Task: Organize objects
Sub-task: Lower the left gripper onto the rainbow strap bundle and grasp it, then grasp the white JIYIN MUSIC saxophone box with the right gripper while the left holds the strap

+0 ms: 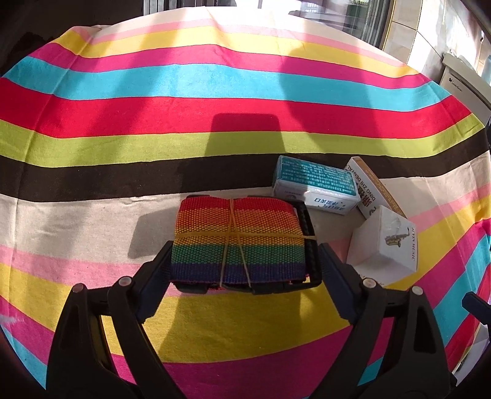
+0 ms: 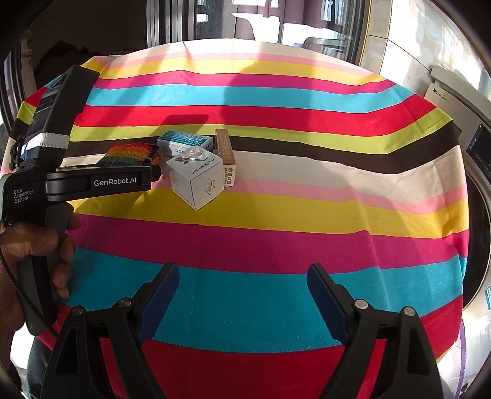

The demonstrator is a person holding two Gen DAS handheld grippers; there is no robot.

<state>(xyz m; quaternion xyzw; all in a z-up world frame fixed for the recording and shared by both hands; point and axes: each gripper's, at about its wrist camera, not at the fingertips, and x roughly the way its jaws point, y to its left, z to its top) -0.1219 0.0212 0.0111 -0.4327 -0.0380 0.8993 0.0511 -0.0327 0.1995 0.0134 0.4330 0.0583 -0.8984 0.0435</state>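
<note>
A folded rainbow strap (image 1: pixel 236 239) with a black buckle and a rubber band around it lies on the striped tablecloth (image 1: pixel 214 107). My left gripper (image 1: pixel 245 248) straddles the strap, one pad close by each side, and I see no firm squeeze. Right of the strap are a teal and white box (image 1: pixel 316 184), a narrow brown and white box (image 1: pixel 368 187) and a white cube box (image 1: pixel 383 245). The right wrist view shows the same strap (image 2: pixel 129 155) and cube box (image 2: pixel 196 181) further off. My right gripper (image 2: pixel 243 267) hovers open over the near stripes with nothing between its fingers.
A person's hand (image 2: pixel 36 245) holds the left gripper's handle at the left edge. A washing machine (image 2: pixel 472 147) stands past the table's right edge. Window frames (image 2: pixel 214 21) rise behind the far edge. The boxes huddle together near the dark brown stripe.
</note>
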